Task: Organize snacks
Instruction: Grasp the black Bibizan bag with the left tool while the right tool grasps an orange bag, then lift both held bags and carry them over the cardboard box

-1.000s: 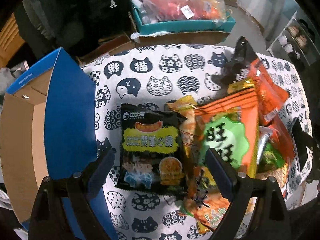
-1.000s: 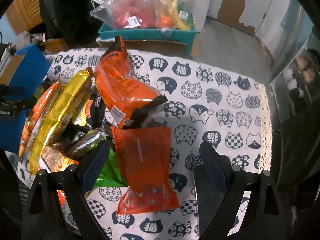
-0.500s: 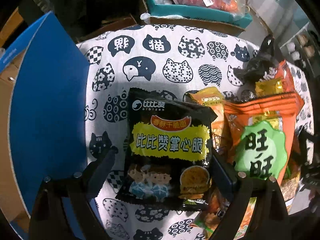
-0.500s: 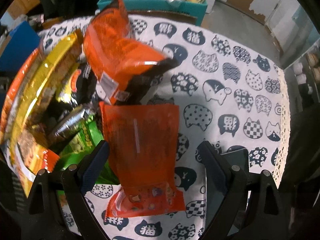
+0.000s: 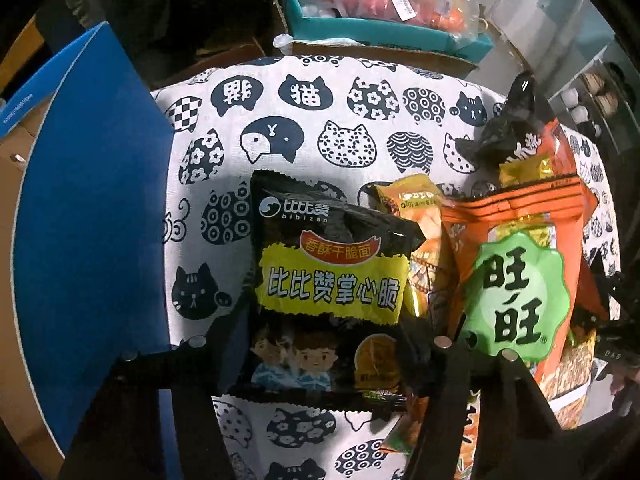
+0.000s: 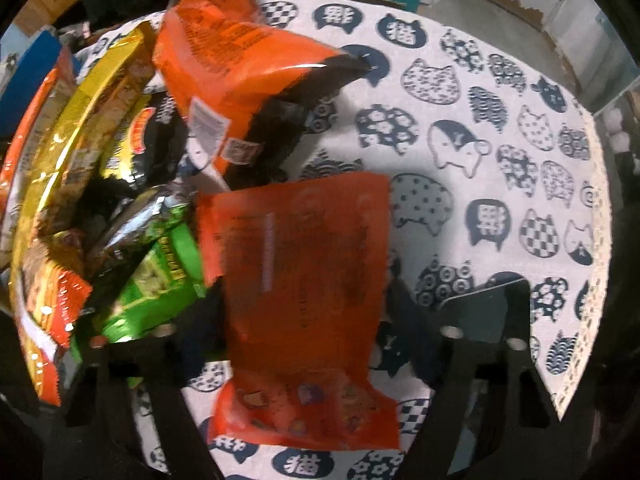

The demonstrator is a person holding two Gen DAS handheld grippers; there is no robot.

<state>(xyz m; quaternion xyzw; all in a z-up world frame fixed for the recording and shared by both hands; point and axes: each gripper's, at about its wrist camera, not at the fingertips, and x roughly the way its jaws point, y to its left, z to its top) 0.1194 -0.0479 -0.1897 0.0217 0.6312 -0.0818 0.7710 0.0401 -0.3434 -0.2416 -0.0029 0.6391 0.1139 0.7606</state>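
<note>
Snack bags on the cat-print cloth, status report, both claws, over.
Left claw open, straddling black noodle-snack bag. Right claw open around flat orange packet. Both bags lie on the cloth. Snack pile crowds right claw's left side.

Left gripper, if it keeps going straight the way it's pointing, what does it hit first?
Most likely the black noodle snack bag: the left gripper already has its fingers on either side of the bag's lower half, though depth is unclear.

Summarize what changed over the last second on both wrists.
Both grippers closed in. The left gripper advanced until its fingers straddle the black noodle packet; the right gripper did likewise around the flat orange packet. Neither is clearly clamped yet. The snack pile, blue box and cat-print cloth stayed put.
</note>
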